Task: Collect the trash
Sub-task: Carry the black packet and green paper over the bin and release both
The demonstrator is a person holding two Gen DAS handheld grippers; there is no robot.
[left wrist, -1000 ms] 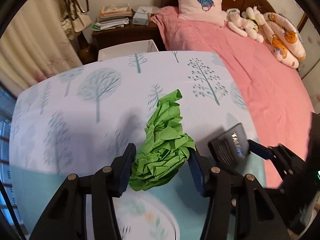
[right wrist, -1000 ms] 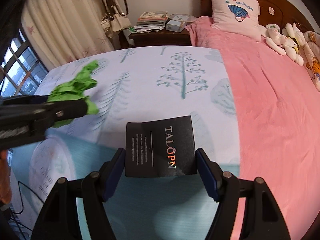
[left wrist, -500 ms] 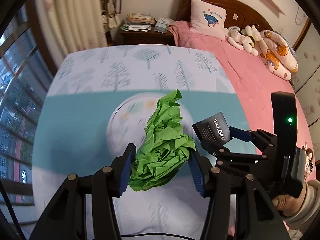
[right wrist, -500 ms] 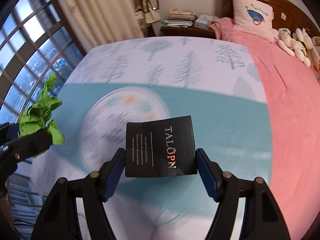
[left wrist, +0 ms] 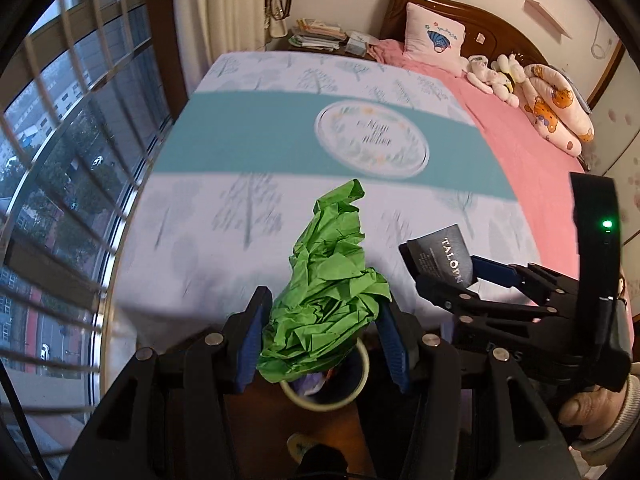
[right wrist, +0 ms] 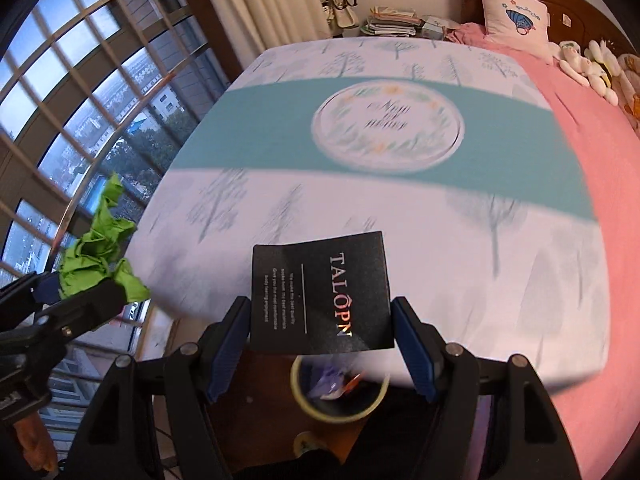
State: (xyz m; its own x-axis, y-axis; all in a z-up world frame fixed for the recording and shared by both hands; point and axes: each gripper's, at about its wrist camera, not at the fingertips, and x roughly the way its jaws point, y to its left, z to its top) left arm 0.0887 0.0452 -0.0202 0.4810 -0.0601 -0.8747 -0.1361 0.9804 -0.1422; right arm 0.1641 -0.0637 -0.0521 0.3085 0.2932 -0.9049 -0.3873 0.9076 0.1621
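Observation:
My left gripper (left wrist: 320, 336) is shut on a crumpled green paper (left wrist: 328, 296), held above a round trash bin (left wrist: 362, 388) on the floor at the foot of the bed. The paper covers part of the bin's mouth. My right gripper (right wrist: 322, 340) is shut on a black TALOPN card (right wrist: 320, 292), held above the same trash bin (right wrist: 340, 412), which has some trash inside. The green paper also shows at the left of the right wrist view (right wrist: 96, 248), and the card at the right of the left wrist view (left wrist: 438, 256).
A bed (right wrist: 400, 220) with a tree-print and teal cover lies ahead, with a pink blanket (left wrist: 528, 136) on its right half. A large window (right wrist: 80, 112) is on the left. A nightstand with books (left wrist: 320, 36) stands at the far end. The floor beneath is brown wood.
Both grippers have pulled back from over the bed to its foot, still holding their items. The trash bin has come into view below both.

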